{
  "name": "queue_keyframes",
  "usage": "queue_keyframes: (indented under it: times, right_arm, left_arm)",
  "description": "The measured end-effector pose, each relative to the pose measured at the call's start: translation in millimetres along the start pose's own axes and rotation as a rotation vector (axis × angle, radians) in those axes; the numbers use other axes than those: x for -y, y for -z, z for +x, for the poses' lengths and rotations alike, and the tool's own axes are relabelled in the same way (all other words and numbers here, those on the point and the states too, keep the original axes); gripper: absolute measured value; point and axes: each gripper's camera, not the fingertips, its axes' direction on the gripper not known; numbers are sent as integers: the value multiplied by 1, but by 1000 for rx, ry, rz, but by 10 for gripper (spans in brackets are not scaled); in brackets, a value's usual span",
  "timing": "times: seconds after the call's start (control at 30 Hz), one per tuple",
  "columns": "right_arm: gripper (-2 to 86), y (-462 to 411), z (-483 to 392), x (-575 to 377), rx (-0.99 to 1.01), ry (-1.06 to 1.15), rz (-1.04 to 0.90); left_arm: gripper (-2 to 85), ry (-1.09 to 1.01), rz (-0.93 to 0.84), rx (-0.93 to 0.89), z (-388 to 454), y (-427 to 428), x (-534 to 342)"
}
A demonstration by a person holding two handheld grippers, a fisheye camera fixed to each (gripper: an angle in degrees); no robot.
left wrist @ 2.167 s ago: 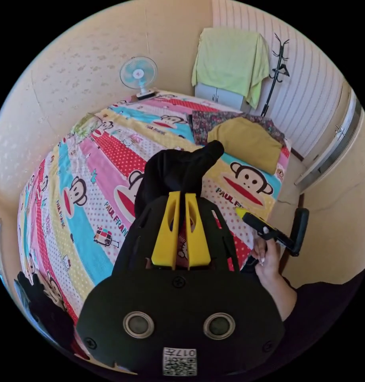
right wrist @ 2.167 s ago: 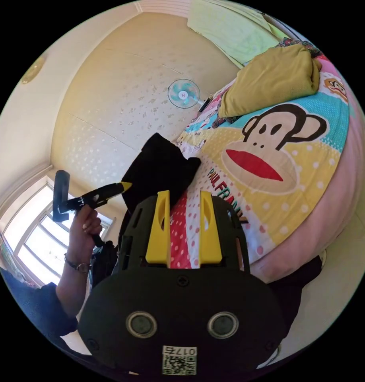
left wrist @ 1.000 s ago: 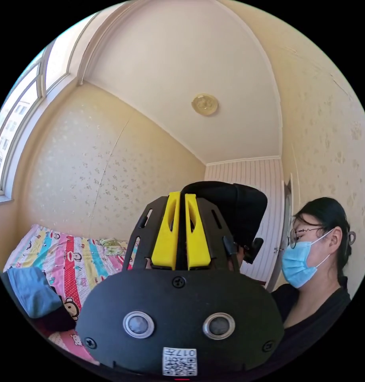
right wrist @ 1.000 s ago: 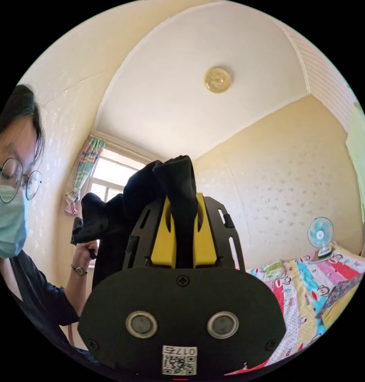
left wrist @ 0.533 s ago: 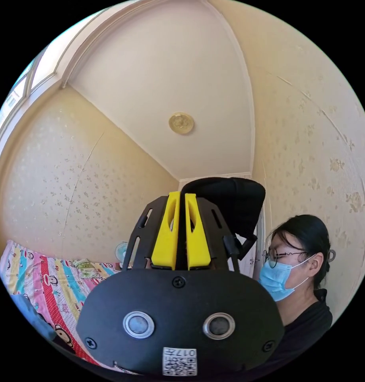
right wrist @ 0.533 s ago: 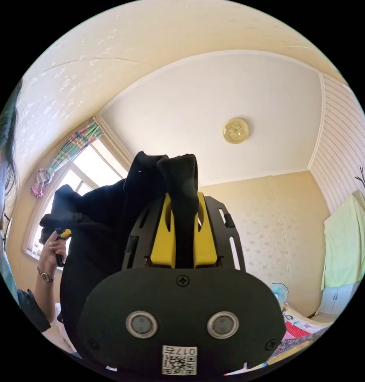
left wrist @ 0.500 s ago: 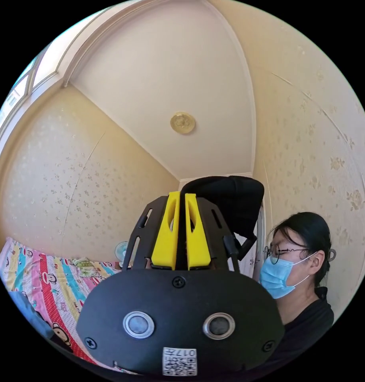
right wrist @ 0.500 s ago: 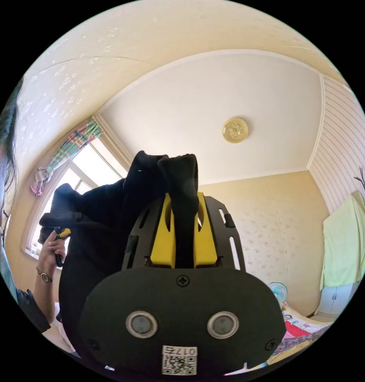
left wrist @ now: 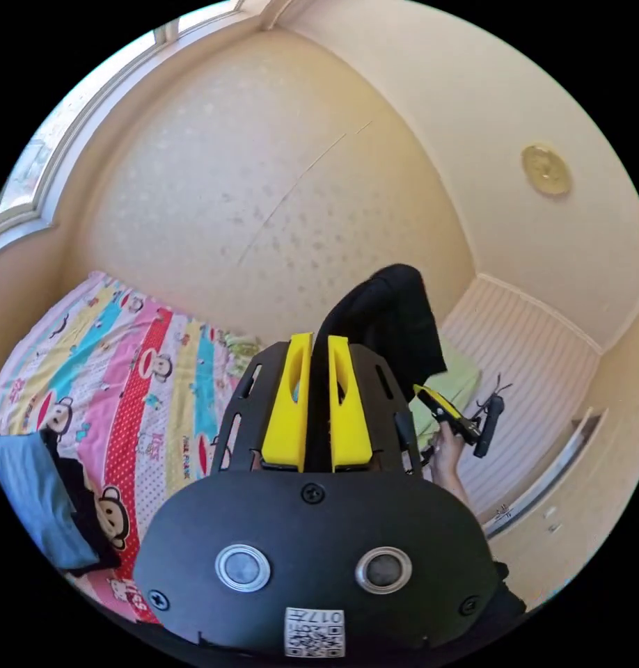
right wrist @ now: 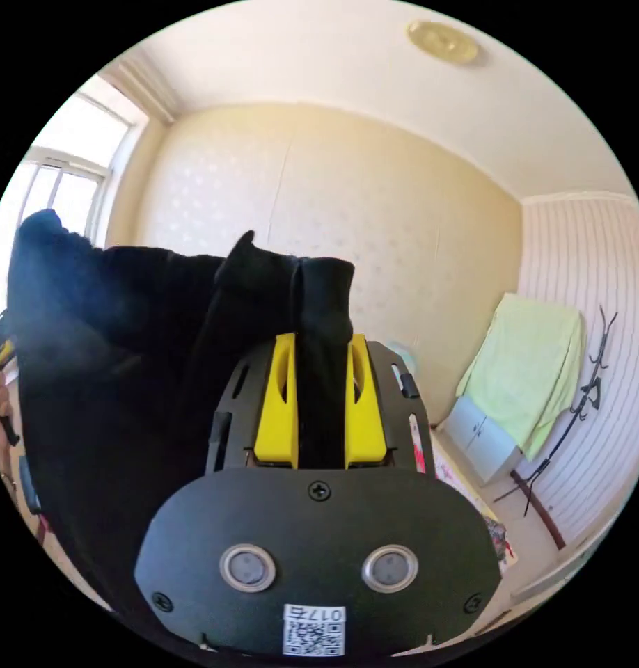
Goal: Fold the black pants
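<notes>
Black pants: soft matte knit, thick rumpled folds, held up in air, draping left of and below right gripper. Bed sheet left of left gripper: cotton-looking, bright stripes, polka dots, cartoon monkeys. Right gripper's yellow plastic jaws pinching bunched fold of fabric. Left gripper's jaws pressed nearly together on dark sliver, probably same pants bulging just beyond tips, hard to confirm. Hand to its right.
</notes>
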Motion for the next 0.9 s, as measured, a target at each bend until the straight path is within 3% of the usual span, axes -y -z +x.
queue_keyframes:
  times: [0.1,0.2,0.27,0.33,0.47,0.63,0.77,0.9]
  right_arm:
    - [95,-83,24,-57,126,3,-144]
    - [93,-134,43,-181,189,48,-209]
    - [95,-160,61,-276,211,67,-287]
    - [101,-189,94,-404,257,18,-479]
    - [128,-191,154,-559,396,-237,-714]
    - [137,-154,214,-671,794,-718,-676]
    - [89,-147,214,-686,731,-643,-723]
    - [38,-146,236,-658,768,-469,-812]
  left_arm:
    - [50,40,-152,120,-85,-63,-35]
    - [64,6,-308,236,-167,-98,-132]
    - [75,22,-522,287,-230,-120,-240]
    - [83,81,-664,254,-266,-125,-325]
    - [116,204,-853,150,-299,-107,-477]
    - [126,318,-720,20,-289,-77,-533]
    - [50,335,-736,116,-293,-79,-552]
    - [44,424,-772,-63,-307,-61,-538]
